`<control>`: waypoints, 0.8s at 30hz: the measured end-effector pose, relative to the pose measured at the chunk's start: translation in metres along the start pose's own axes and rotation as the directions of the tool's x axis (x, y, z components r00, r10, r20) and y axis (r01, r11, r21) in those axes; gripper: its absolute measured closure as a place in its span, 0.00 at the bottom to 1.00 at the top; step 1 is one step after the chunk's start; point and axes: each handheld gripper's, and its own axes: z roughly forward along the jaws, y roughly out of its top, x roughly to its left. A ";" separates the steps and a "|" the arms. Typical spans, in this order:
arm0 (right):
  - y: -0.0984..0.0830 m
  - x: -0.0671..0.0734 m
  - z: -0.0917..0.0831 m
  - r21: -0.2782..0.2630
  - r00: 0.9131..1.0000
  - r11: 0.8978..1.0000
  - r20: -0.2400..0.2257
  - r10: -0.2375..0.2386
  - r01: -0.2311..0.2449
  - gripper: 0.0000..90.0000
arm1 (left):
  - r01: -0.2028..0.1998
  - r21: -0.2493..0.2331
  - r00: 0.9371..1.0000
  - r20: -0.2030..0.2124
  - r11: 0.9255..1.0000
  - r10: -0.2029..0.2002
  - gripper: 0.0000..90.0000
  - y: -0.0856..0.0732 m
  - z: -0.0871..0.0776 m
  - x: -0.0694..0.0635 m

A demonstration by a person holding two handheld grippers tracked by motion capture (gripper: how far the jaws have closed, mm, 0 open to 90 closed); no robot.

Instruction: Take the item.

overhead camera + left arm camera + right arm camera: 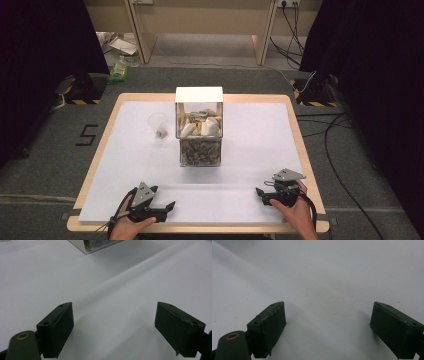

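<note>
One clear box (199,131) — white-lidded, full

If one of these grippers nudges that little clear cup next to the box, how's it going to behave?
The clear cup looks thin-walled and nearly empty, so it is probably light and would slide or tip easily. A hard squeeze might flex it. The small piece inside it would likely shift or spill.

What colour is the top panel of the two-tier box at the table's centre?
White; the top panel of the box shows best in the high view.
</note>
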 end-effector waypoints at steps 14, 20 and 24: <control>0.000 0.000 0.000 0.000 1.000 1.000 0.000 0.000 0.000 0.15 | -0.031 -0.003 0.999 -0.030 1.000 0.031 0.17 -0.008 -0.004 -0.007; 0.000 0.000 0.000 0.001 1.000 1.000 0.000 0.000 0.000 0.15 | -0.022 -0.033 0.999 -0.033 0.999 0.020 0.17 -0.013 -0.006 -0.009; 0.000 0.000 0.000 0.000 1.000 1.000 0.000 -0.001 0.001 0.15 | -0.017 -0.054 0.999 -0.041 0.998 0.014 0.17 -0.016 -0.006 -0.010</control>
